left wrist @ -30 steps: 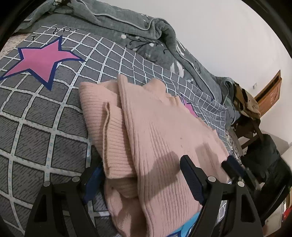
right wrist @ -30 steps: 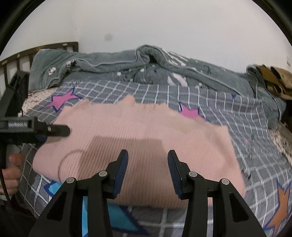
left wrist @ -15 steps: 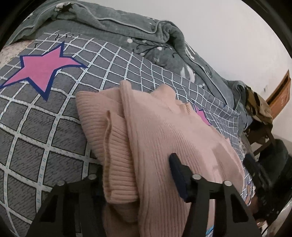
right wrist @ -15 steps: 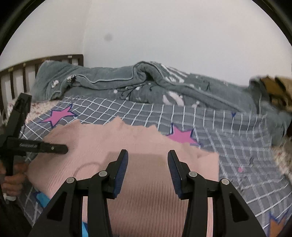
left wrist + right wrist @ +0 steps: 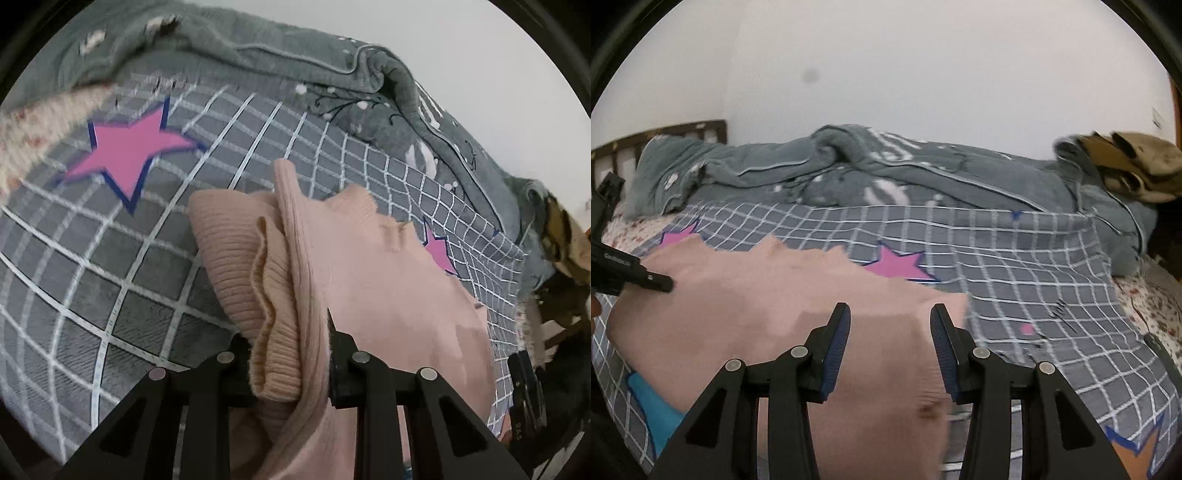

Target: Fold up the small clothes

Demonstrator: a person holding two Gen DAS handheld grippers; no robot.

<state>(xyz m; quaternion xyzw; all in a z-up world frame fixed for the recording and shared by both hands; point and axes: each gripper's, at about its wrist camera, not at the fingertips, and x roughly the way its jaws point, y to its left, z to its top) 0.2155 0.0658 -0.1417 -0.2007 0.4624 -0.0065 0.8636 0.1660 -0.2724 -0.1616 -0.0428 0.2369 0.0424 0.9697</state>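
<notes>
Closing our left gripper (image 5: 291, 354) on the pink sweater's (image 5: 388, 295) bunched near end, we see it stretching lengthwise toward the bed's (image 5: 129, 280) far edge, our right gripper (image 5: 890, 347) gaping empty above it.

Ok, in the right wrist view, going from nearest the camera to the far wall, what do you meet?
Right gripper, jaws apart over the cloth → pink knit sweater → pink star on the checked grey bedspread → rumpled grey blanket → white wall.
</notes>
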